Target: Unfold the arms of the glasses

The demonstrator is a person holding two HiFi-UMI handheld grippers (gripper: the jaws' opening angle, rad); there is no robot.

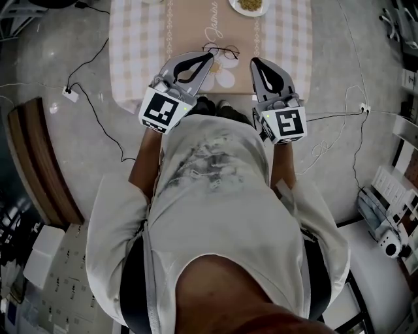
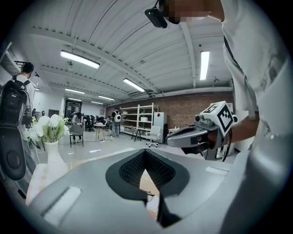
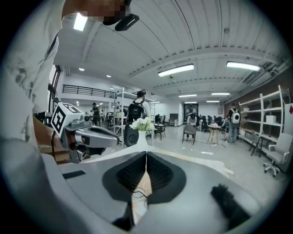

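Thin wire-rimmed glasses [image 1: 221, 51] lie on the brown runner of the table [image 1: 134, 59], arms folded as far as I can tell. My left gripper [image 1: 209, 57] hovers just short of them on the near left, jaws shut and empty. My right gripper [image 1: 255, 62] hangs near their right side, also shut with nothing in it. In the left gripper view the tips of the left gripper [image 2: 145, 151] meet, and the glasses [image 2: 149, 196] show through the gap below. The right gripper view has the right gripper [image 3: 146, 154] closed above the glasses [image 3: 137, 195].
A plate of food [image 1: 249, 5] sits at the table's far edge. A white vase of flowers [image 3: 142, 126] stands on the table. Cables [image 1: 98, 117] trail over the floor on both sides. People and chairs are far off in the hall.
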